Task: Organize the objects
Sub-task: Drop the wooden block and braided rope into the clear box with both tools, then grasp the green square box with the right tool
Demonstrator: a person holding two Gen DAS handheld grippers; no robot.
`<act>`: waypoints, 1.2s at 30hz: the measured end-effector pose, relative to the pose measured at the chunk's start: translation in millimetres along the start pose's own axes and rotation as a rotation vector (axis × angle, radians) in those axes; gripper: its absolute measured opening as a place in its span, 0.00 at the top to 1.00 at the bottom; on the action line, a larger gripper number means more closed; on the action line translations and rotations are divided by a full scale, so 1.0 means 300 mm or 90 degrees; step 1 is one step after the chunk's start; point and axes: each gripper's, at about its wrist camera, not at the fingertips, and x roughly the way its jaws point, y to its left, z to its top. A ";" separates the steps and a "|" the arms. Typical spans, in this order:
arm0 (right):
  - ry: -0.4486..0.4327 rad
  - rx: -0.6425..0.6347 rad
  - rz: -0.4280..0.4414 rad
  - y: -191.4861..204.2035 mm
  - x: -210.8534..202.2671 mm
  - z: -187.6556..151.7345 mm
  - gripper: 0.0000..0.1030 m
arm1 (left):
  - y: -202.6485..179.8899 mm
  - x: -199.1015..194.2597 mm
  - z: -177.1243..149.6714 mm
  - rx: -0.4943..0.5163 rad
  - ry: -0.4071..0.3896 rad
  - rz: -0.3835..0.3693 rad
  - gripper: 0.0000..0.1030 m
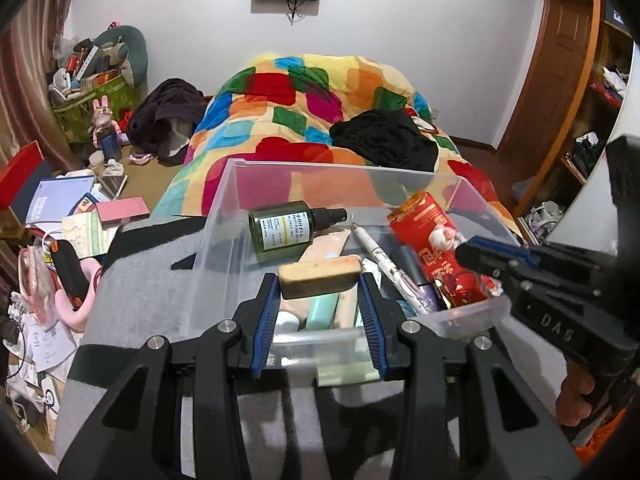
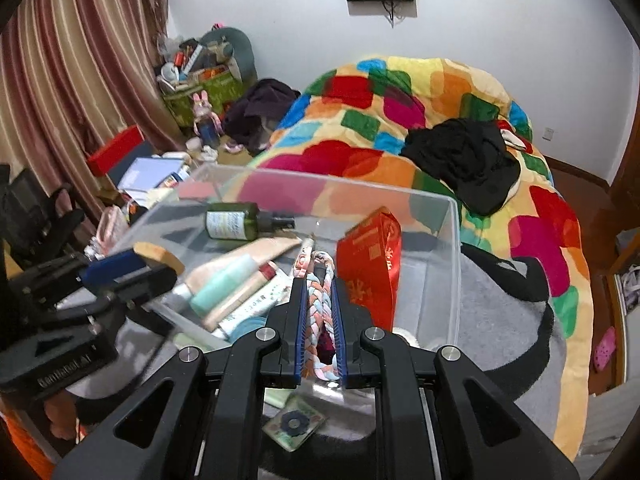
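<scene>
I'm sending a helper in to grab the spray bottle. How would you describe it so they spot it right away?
Find the clear plastic bin in front of the patchwork quilt. At the bin's far end lies the spray bottle on its side, above the pale tubes. It alone is dark green, with a white label and black pump top.

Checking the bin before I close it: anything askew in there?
Yes. The red box leans tilted against the bin wall, and the green bottle lies on its side atop the tubes.
</scene>
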 end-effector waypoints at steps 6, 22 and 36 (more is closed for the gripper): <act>0.016 0.004 0.013 -0.006 0.005 -0.008 0.78 | -0.021 -0.010 -0.003 0.016 -0.001 -0.007 0.61; -0.064 -0.007 -0.001 0.014 -0.206 -0.067 0.50 | -0.094 -0.165 -0.056 0.067 -0.053 -0.016 0.30; 0.020 0.012 0.020 0.001 -0.120 -0.231 0.44 | -0.050 -0.083 -0.196 0.060 0.027 -0.013 0.24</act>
